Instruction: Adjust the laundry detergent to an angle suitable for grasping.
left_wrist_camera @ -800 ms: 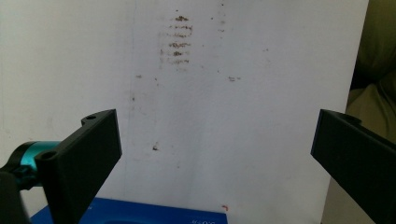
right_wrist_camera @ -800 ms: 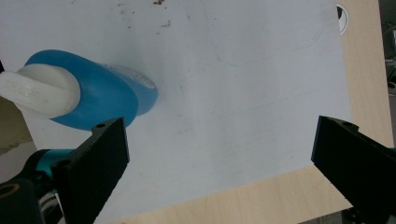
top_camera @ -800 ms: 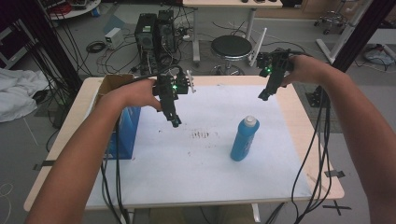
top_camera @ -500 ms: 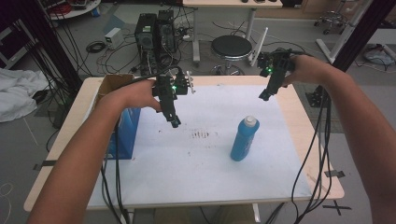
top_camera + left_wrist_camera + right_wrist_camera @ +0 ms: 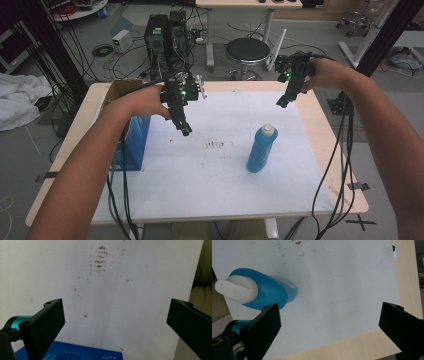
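Note:
A blue bottle (image 5: 261, 148) with a white cap stands upright on the white sheet (image 5: 210, 190), right of centre. It also appears at the upper left of the right gripper view as the bottle (image 5: 265, 290). My left gripper (image 5: 185, 131) hangs open above the sheet, left of a brown stain (image 5: 216, 145); nothing lies between its jaws (image 5: 113, 322). My right gripper (image 5: 281, 103) is held high over the sheet's far right part, behind the bottle, open and empty (image 5: 329, 322).
A blue box (image 5: 132, 142) with an open cardboard flap stands at the table's left side; its top edge (image 5: 82, 353) is below my left jaws. The wooden table edge (image 5: 330, 145) borders the sheet on the right. Cables trail from both grippers off the front.

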The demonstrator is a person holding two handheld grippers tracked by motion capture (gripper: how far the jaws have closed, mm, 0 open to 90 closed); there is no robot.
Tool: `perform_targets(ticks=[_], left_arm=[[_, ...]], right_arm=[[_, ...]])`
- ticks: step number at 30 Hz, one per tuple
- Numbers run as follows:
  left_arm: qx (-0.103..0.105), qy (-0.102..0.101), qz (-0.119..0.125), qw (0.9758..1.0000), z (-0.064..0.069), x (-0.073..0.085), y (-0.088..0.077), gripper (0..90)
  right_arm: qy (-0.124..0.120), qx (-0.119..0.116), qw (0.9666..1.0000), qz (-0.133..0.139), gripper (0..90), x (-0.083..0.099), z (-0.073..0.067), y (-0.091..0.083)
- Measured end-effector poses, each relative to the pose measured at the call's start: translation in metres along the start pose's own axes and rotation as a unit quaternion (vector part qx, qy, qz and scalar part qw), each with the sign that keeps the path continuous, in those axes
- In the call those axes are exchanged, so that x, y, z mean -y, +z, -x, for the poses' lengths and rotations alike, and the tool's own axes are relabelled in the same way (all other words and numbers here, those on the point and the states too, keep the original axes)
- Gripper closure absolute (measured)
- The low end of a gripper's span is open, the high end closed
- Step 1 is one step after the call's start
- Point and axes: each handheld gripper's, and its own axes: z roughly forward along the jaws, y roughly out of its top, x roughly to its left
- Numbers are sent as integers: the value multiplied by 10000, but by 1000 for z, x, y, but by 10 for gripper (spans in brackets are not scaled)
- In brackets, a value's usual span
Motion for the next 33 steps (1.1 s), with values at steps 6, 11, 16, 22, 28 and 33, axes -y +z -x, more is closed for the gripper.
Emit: perform_targets(ticks=[6,11,16,22,28,33], left_arm=[[-37,-6,-33,10000,-1,0,0,17],[-40,-23,-7,10000,1,-2,1,17],[-75,-136,90,9998,1,0,3,17],[-294,-418,470,9976,-2,7,12,17],[-598,-889,1259,9862,-4,16,21,17],[-958,-1367,2047,9645,-2,23,31,17]], right_arm=[[-12,41,10000,-27,31,0,-4,-2],[-4,43,10000,23,31,1,-5,-5],[9,66,10000,12,31,3,-6,-6],[-58,117,9999,98,31,2,-6,-6],[-30,102,9999,82,31,1,-5,-5],[-10,81,9999,105,31,2,-2,-4]])
